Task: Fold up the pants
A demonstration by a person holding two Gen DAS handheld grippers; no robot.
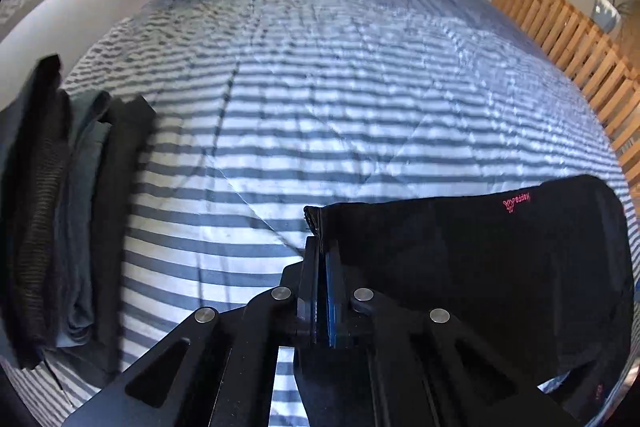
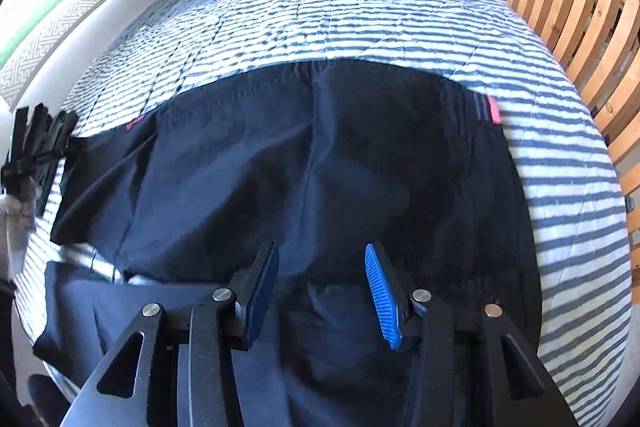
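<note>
Only left view shows folded clothes (image 1: pixel 68 211); right gripper (image 2: pixel 324 291) jaws gape over pants (image 2: pixel 320 155)

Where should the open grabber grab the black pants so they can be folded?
Probably the near edge of the black pants, right in front of the right gripper. Come in low from the near side of the bed, fingers either side of the flat cloth. The left gripper already pinches the opposite corner, so a matching hold keeps the fabric even.
</note>
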